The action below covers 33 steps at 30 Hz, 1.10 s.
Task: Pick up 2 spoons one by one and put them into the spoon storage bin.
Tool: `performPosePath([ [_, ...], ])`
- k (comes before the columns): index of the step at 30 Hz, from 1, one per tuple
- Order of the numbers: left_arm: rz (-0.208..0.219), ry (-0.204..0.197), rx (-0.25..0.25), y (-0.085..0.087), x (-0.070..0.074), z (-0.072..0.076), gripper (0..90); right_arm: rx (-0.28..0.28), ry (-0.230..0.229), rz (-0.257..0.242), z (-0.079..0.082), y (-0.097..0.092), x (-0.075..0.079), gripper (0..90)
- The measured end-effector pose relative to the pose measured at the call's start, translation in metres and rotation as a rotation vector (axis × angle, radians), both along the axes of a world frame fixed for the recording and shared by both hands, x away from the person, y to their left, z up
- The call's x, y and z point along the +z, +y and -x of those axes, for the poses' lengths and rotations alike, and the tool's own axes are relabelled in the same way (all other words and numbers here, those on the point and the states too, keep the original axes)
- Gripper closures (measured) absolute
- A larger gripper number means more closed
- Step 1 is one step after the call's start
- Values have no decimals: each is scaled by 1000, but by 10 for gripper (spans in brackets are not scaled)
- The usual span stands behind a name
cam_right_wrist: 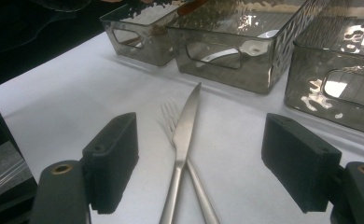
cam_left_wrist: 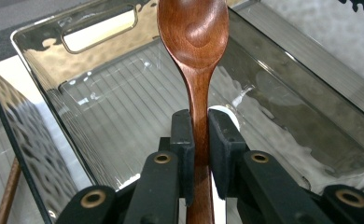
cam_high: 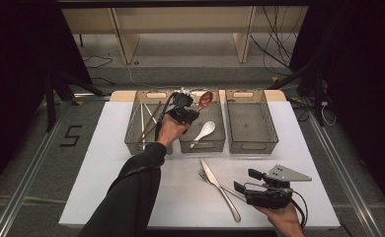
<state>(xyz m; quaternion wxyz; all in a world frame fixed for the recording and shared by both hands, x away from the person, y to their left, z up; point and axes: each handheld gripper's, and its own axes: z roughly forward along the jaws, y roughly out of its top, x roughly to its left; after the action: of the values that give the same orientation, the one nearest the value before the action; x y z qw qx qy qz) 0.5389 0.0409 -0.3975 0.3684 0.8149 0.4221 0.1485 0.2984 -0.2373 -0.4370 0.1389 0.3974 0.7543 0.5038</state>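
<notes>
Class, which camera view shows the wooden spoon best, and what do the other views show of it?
The left gripper view: the wooden spoon is close up, its handle clamped between the left tongs above the middle bin. The high view shows it small and distant; in the right gripper view I cannot make it out for certain.

White desk with pale wood edge at far side, on grey carpet floor; metal rails run along floor both sides; white mark shaped like 5 on carpet at left; light wooden frame behind; black cables trail at right; dark surroundings, light from above
</notes>
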Motion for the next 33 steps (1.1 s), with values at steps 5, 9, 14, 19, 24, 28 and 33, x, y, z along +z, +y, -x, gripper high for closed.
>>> performPosePath([
  [5, 4, 4, 4, -2, -1, 0, 802, -1, -1, 0, 0, 0, 0, 279],
  [9, 3, 16, 3, -4, -4, 0, 802, -1, 2, -1, 0, 0, 0, 279],
  [14, -1, 29, -1, -7, -7, 0, 802, -5, 2, -7, 0, -1, 0, 279],
  [19, 2, 39, 5, -9, -8, -2, 801, -2, 4, -7, 0, -1, 0, 279],
  [24, 4, 51, 11, -10, -9, -3, 792, -4, 2, -7, 0, -1, 0, 279],
  [28, 18, 61, 21, -10, -9, -4, 707, -4, 2, -8, 0, -1, 0, 279],
  [33, 17, 75, 22, -9, -8, -4, 647, -5, 3, -8, 0, -1, 0, 279],
])
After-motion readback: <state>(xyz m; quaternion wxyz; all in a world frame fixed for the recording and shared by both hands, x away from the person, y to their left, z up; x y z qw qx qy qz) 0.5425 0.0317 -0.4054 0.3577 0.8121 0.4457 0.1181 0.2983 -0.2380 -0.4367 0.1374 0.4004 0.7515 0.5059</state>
